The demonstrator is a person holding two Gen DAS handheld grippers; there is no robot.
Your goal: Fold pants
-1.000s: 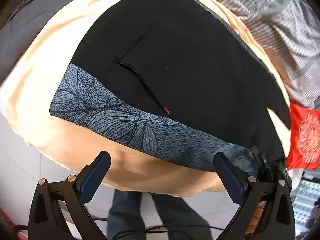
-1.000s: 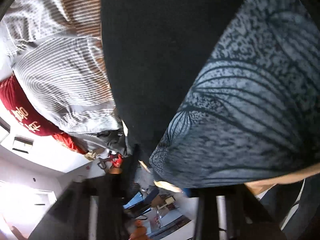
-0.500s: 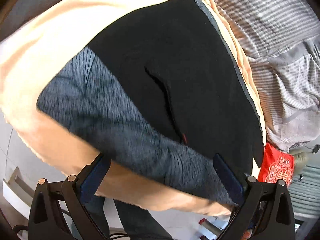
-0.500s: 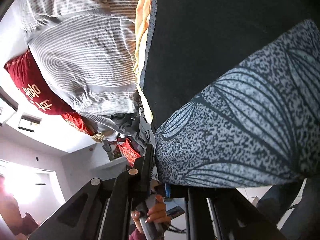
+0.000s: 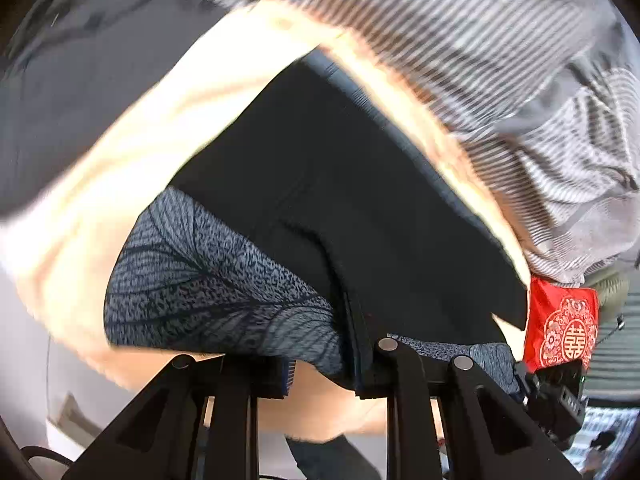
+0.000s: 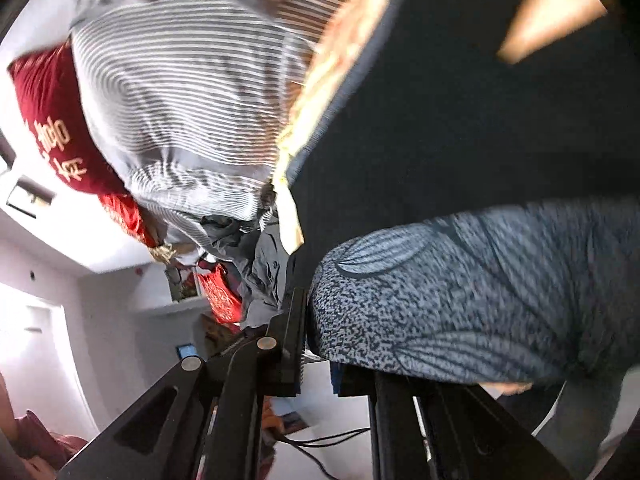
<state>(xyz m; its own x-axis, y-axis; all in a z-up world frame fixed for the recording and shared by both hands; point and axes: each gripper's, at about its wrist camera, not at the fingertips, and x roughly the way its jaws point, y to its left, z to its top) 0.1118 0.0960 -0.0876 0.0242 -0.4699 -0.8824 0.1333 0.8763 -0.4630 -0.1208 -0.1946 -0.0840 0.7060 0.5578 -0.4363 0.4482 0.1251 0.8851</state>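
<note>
The black pants [image 5: 360, 184] lie on a peach blanket [image 5: 160, 128], with a grey leaf-print waistband [image 5: 208, 280] along the near edge. My left gripper [image 5: 324, 376] is shut on the waistband near its middle. In the right wrist view the pants [image 6: 480, 100] fill the upper right and the waistband [image 6: 460, 300] hangs over my right gripper [image 6: 320, 380], which is shut on the waistband's end. Both views are motion-blurred.
A grey striped quilt [image 5: 500, 60] lies beyond the blanket, also seen in the right wrist view [image 6: 192, 92]. A red cushion [image 5: 560, 320] sits at the right. A dark grey sheet [image 5: 80, 80] lies at the left. The bed edge and floor lie below.
My left gripper was open near the waistband and has closed on it. My right gripper has stayed shut on the waistband end, and the view has shifted.
</note>
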